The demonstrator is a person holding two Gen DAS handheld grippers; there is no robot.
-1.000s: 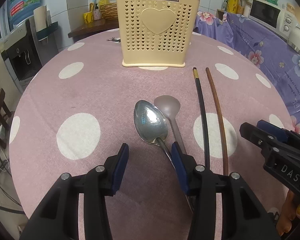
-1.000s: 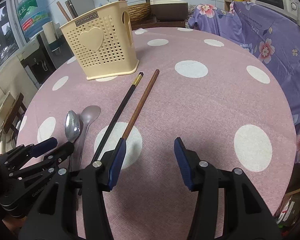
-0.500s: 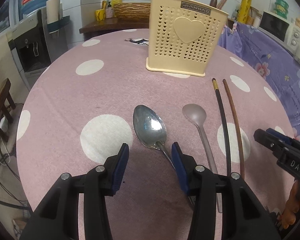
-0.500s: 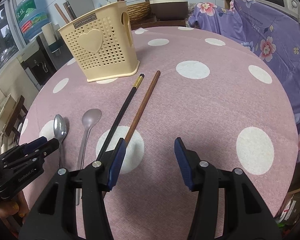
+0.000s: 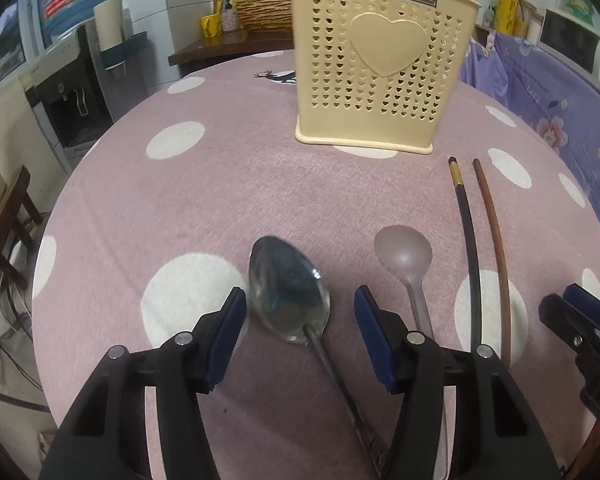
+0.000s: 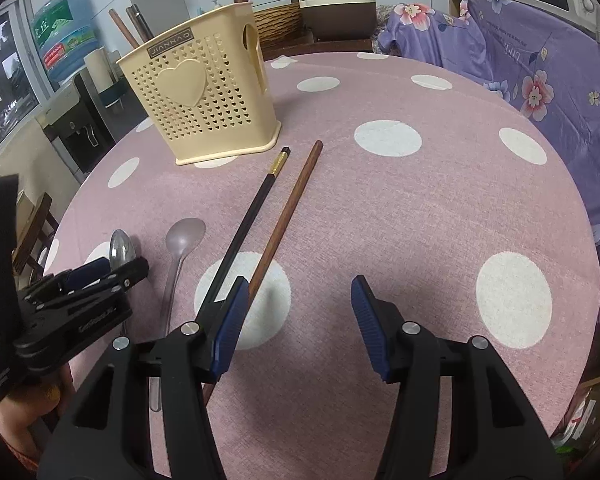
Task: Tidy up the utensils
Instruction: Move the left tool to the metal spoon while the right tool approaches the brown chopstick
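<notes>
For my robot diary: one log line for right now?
left hand-held gripper: open, over metal spoon | right hand-held gripper: open, empty | holder: upright

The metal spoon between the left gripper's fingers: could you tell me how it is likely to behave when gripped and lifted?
The metal spoon looks polished, so it may slip in the open left gripper. Its thin handle lies flat on the tablecloth, probably hard to get under. It seems rigid, though bowl-heavy, and may tilt.

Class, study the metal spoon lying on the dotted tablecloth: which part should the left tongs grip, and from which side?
Probably the thin handle just behind the bowl of the metal spoon, coming from above with the open left tongs straddling it. The spoon lies flat; its bowl is broad and curved, while its narrow handle fits between the pads.
</notes>
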